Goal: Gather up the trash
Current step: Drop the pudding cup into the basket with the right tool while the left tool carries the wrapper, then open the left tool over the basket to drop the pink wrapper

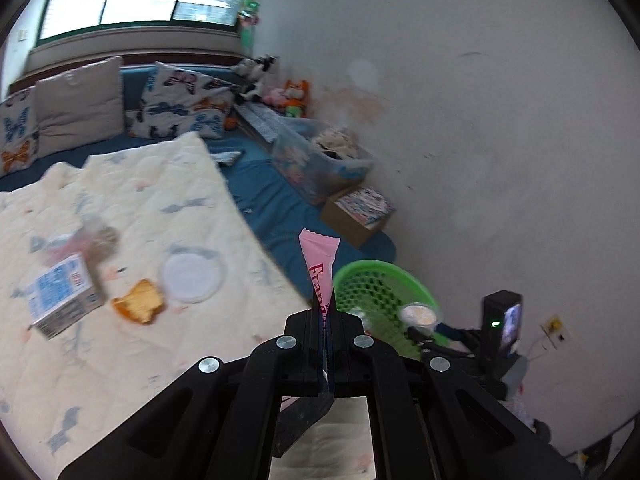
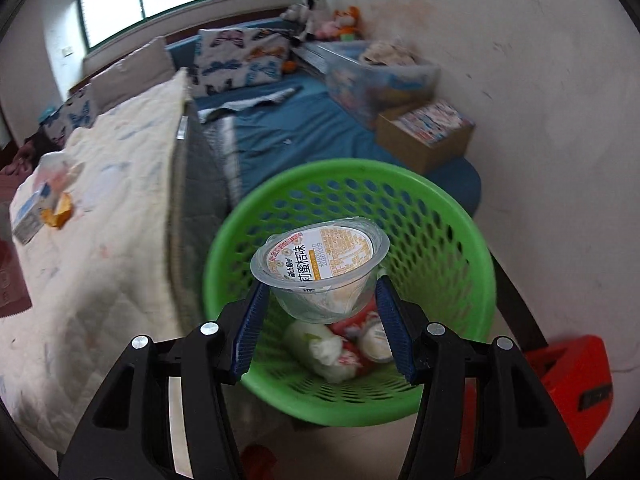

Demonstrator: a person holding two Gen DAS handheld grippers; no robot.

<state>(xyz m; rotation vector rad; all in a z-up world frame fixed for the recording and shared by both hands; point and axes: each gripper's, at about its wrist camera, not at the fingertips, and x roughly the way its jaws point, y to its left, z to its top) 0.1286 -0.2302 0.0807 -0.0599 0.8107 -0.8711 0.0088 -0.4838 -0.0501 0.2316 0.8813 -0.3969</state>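
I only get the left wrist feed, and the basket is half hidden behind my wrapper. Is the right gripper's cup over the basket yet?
Observer: Yes. In the right wrist view the cup hangs above the opening of the green basket, between the right gripper's jaws.
Operator: Anything already in the basket?
Observer: Yes, a small pile of trash lies on its bottom: crumpled white paper and red-and-white packaging.
Operator: Is the cup sealed?
Observer: Its printed lid is still on, facing up.
Operator: Anything on the floor near the basket?
Observer: An orange object lies to the right of the basket.
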